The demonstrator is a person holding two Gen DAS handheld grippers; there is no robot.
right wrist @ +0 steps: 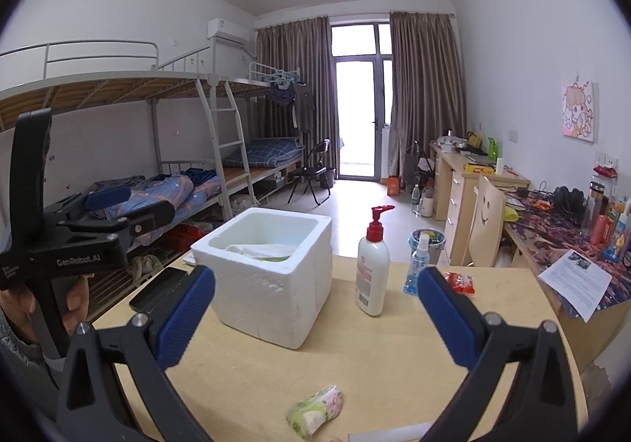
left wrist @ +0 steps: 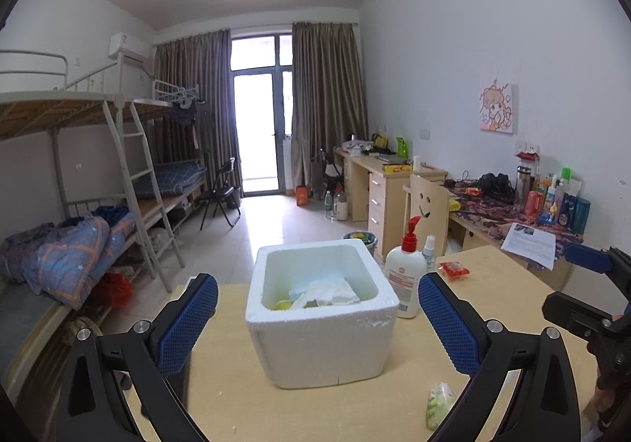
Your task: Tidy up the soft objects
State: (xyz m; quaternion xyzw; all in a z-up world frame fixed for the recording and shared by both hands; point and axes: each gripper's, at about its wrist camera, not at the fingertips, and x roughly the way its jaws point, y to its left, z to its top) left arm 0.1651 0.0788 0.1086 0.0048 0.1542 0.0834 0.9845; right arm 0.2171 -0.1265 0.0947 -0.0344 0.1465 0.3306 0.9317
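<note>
A white foam box [left wrist: 321, 347] [right wrist: 272, 304] stands on the wooden table [left wrist: 504, 304] [right wrist: 394, 355]. Inside it lie a crumpled white cloth [left wrist: 333, 292] and something yellow-green. A small soft green-and-pink pack [left wrist: 439, 404] [right wrist: 315, 410] lies on the table in front of the box. My left gripper [left wrist: 315, 280] is open just short of the box, nothing between its pads. My right gripper [right wrist: 315, 274] is open wide and empty, above the soft pack. Each gripper shows at the edge of the other's view: the right gripper [left wrist: 572, 284] and the left gripper [right wrist: 130, 205], held by a hand.
A lotion pump bottle [right wrist: 372, 276], a blue spray bottle [right wrist: 418, 268] and a red packet [right wrist: 459, 282] stand right of the box. A black flat case [right wrist: 157, 290] lies at the table's left edge. Bunk beds are on the left, cluttered desks on the right.
</note>
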